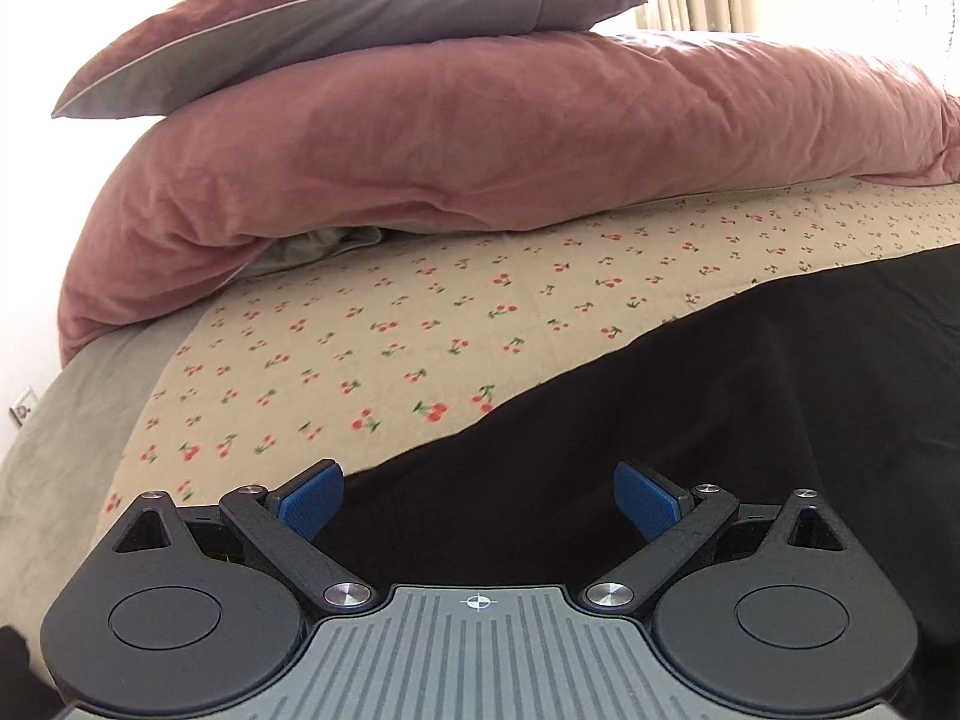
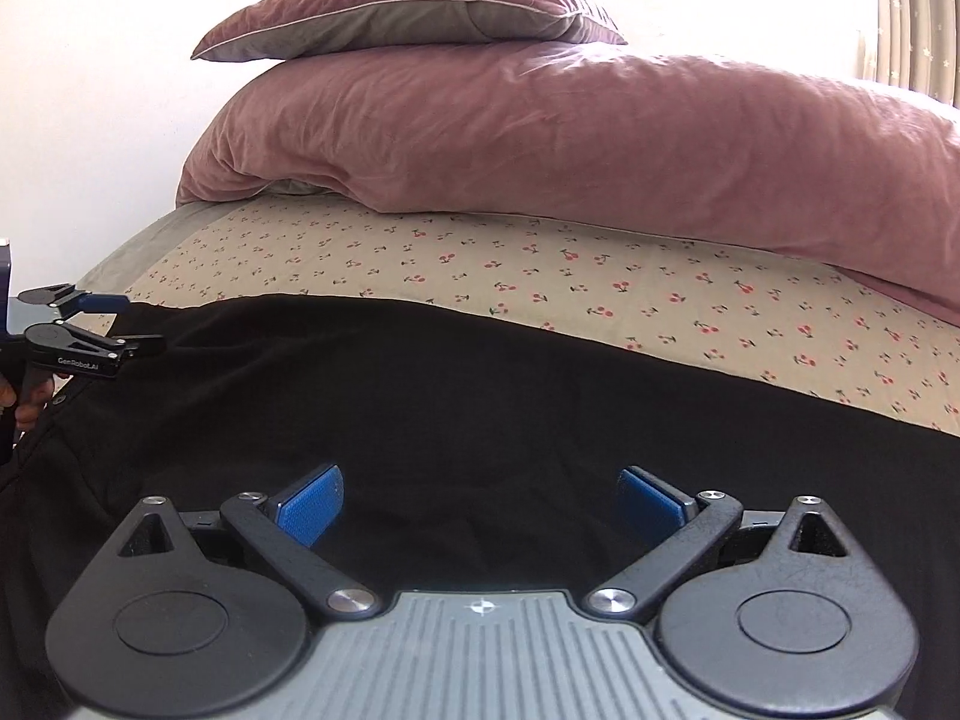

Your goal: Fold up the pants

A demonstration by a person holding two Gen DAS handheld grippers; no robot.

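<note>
Black pants (image 2: pixel 480 396) lie spread flat on the cherry-print bed sheet (image 2: pixel 540 276). In the left wrist view the pants (image 1: pixel 720 396) fill the lower right, their edge running diagonally. My left gripper (image 1: pixel 478 504) is open with blue pads (image 1: pixel 309 501) wide apart, low over the pants' left edge. It also shows in the right wrist view (image 2: pixel 135 324) at the far left, open at the pants' corner. My right gripper (image 2: pixel 480 507) is open and empty, low over the middle of the pants.
A pink duvet (image 1: pixel 510 138) is bunched along the far side of the bed with a pink-and-grey pillow (image 1: pixel 360 6) on top. A grey bed edge (image 1: pixel 66 420) drops off at left. Curtains (image 2: pixel 912 18) hang at the back right.
</note>
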